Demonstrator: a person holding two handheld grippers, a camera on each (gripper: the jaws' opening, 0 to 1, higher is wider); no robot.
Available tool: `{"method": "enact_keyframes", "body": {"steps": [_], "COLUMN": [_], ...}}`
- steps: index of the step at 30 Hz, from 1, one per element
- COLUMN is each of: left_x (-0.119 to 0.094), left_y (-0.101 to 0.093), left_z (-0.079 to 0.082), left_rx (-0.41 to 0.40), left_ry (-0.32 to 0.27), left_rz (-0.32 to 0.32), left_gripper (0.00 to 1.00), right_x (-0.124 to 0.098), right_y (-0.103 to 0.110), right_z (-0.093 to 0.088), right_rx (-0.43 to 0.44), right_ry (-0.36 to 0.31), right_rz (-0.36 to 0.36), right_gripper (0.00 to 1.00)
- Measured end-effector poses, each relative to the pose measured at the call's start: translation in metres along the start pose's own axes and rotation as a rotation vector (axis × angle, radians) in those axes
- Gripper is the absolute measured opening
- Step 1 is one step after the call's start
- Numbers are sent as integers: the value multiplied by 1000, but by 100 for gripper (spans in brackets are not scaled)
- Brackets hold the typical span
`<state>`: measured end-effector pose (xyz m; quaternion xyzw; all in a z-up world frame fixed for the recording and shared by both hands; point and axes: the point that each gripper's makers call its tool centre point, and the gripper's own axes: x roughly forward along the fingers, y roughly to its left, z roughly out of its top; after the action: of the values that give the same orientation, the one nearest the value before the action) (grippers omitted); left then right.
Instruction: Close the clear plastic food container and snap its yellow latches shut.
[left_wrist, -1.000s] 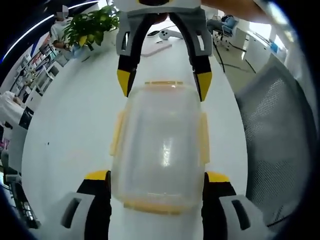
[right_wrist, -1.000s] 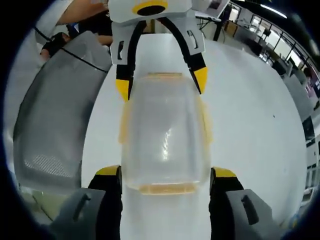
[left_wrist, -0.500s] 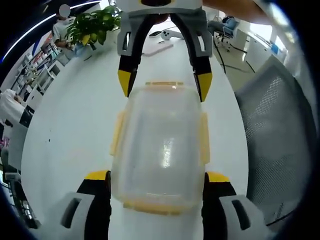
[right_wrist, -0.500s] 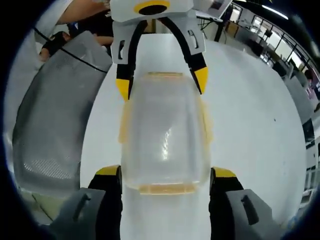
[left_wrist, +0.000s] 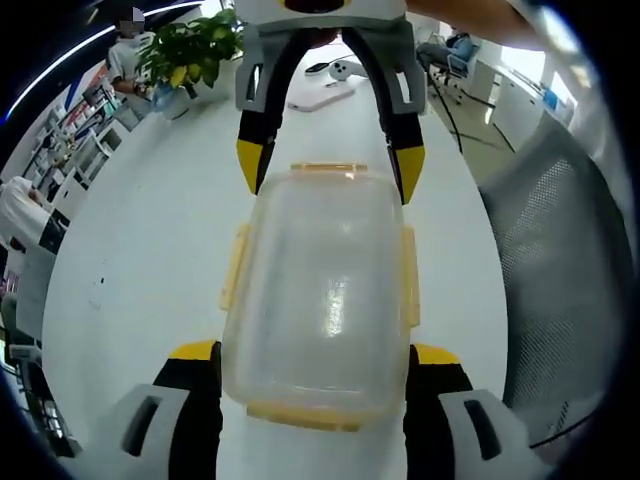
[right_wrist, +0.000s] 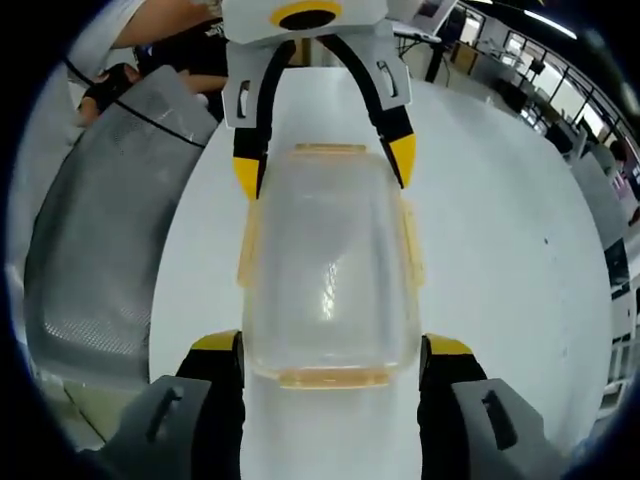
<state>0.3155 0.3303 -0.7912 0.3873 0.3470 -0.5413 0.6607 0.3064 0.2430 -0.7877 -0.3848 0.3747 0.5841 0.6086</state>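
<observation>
The left claw (left_wrist: 314, 352) stood wide, one jaw on each side of the clear plastic food container (left_wrist: 320, 295), near its end. The right claw (right_wrist: 332, 345) stood wide at the other end, just the same. I think they sat like that to keep the box steady before pushing. The lid lay on top, and the yellow latches (left_wrist: 233, 265) stuck out from the sides, likely not snapped yet. The box sat on the white tabletop (left_wrist: 150, 250). Beside it stood a grey mesh chair (left_wrist: 560, 270). Far behind it was a green plant (left_wrist: 185, 45).
</observation>
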Motion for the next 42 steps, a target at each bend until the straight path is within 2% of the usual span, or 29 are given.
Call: {"method": "enact_keyframes", "body": {"steps": [10,25,30,42], "left_x": [5,11,14,16], "left_y": [32,68,80,98], "left_z": [1,1,2,2], "left_rx": [1,1,5,8], "left_ry": [-6,1,22,23], "left_rz": [-6,-15,-12,-15], "left_gripper": [72,73,73,73], "right_x": [1,3,3,2], "right_y": [-31,-69,-82,-94], "right_z": [1,2,2,4], "right_rx": [5,13,13,24], "right_ry": [2,8,9,-5], "right_rz": [-2,-2,-1,-6], "right_gripper": [68,68,68,68]}}
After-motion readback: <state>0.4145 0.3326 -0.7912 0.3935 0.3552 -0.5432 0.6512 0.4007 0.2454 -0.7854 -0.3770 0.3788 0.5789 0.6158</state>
